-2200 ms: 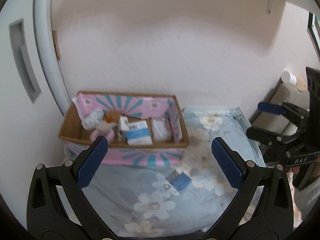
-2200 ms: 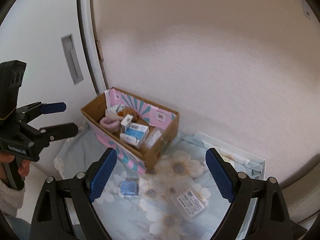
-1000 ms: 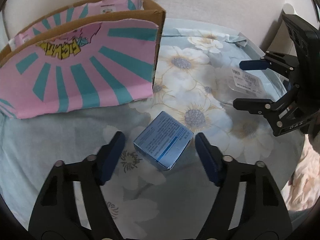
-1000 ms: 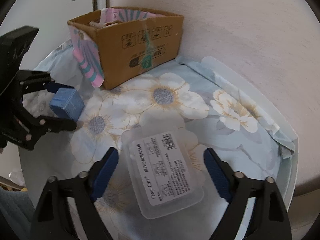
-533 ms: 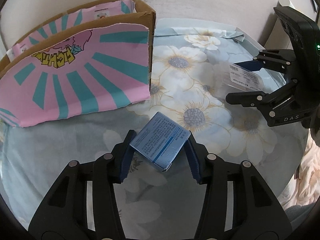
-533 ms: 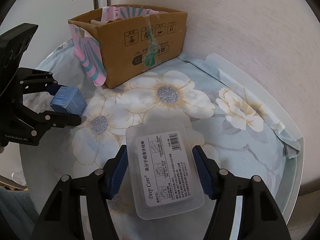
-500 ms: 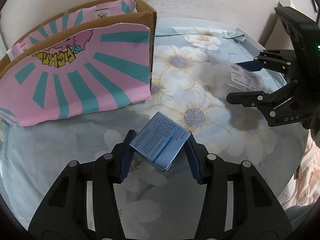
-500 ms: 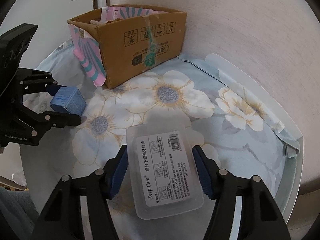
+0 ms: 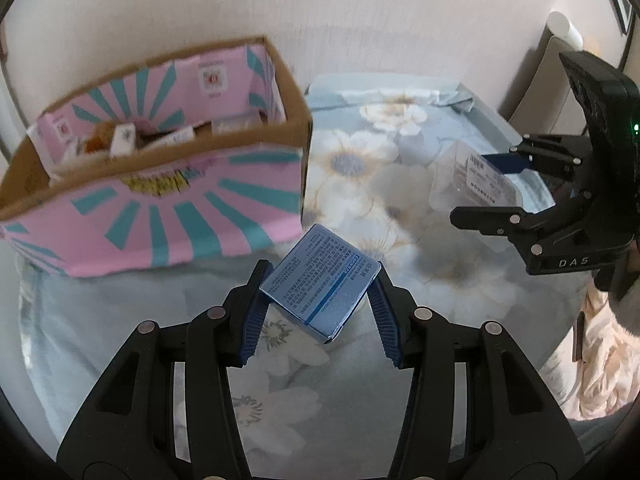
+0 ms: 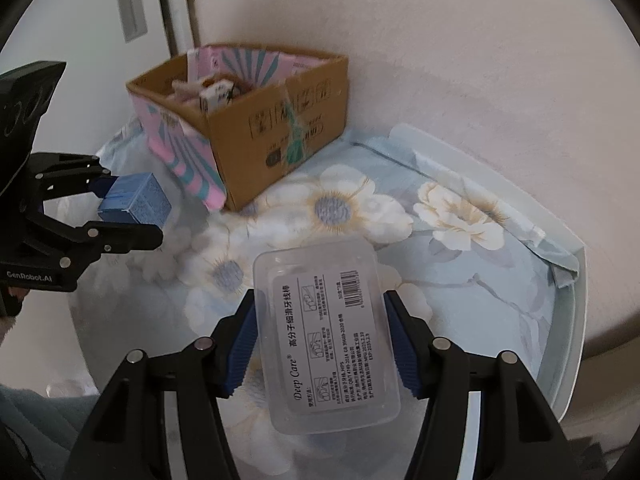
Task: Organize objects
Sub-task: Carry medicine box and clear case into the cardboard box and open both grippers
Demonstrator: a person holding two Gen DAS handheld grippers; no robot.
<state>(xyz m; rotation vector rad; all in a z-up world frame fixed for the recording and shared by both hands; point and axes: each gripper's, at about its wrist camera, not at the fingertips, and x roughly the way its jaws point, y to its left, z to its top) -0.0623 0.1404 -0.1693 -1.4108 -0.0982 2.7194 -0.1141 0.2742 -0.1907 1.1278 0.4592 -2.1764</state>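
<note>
So both grippers have something right now. The left gripper (image 9: 318, 302) is clamped on a small blue box (image 9: 320, 280), held tilted above the floral cloth (image 9: 400, 248) covering the worktop, just in front of the pink-and-teal side of the cardboard box (image 9: 160, 216). The right gripper (image 10: 320, 340) has a clear plastic case (image 10: 326, 340) with a "Deep Care" label between its blue pads (image 10: 240, 344); the jaws are closing a touch more and both pads press its sides. The cardboard box sits at the back against the wall with a few small packages (image 10: 216, 94) inside. A white raised rim (image 10: 568, 344) edges the worktop on the right.
</note>
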